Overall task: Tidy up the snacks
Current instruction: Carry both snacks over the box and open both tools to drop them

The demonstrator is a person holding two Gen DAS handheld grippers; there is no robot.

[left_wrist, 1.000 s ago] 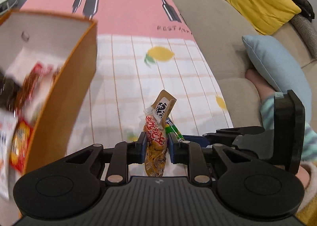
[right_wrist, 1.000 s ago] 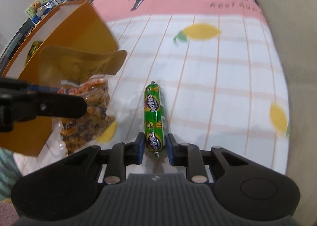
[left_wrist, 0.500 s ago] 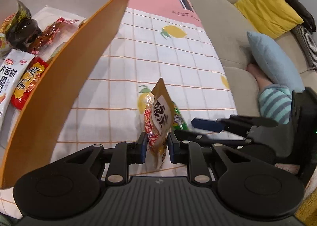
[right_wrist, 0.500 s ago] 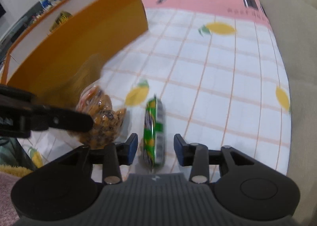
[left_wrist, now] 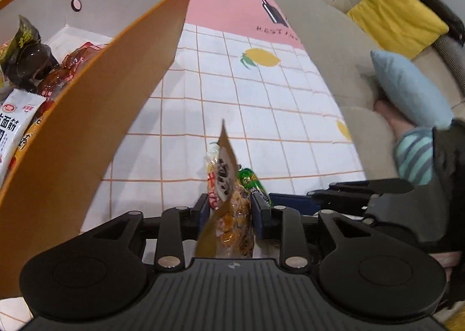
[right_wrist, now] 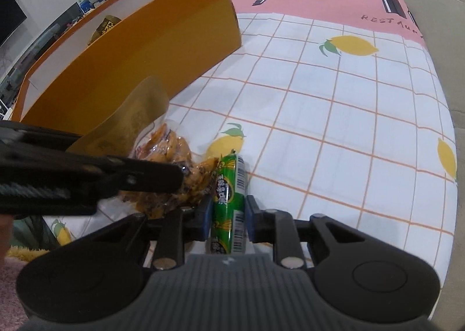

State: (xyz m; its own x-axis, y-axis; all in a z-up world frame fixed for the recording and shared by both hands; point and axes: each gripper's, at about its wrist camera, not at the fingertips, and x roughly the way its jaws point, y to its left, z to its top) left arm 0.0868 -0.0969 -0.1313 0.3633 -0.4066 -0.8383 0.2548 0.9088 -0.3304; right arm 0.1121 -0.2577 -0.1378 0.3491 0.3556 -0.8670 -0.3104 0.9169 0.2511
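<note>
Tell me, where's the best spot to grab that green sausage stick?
Around its middle, from one end, with one finger on each long side. The green sausage is a slim round tube, so its narrow width fits between the right gripper fingers, as it sits now.

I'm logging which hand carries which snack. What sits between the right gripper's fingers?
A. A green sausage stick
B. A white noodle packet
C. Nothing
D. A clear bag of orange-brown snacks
A: the right gripper is closed on the green sausage stick; the snack bag is in the left gripper.
</note>
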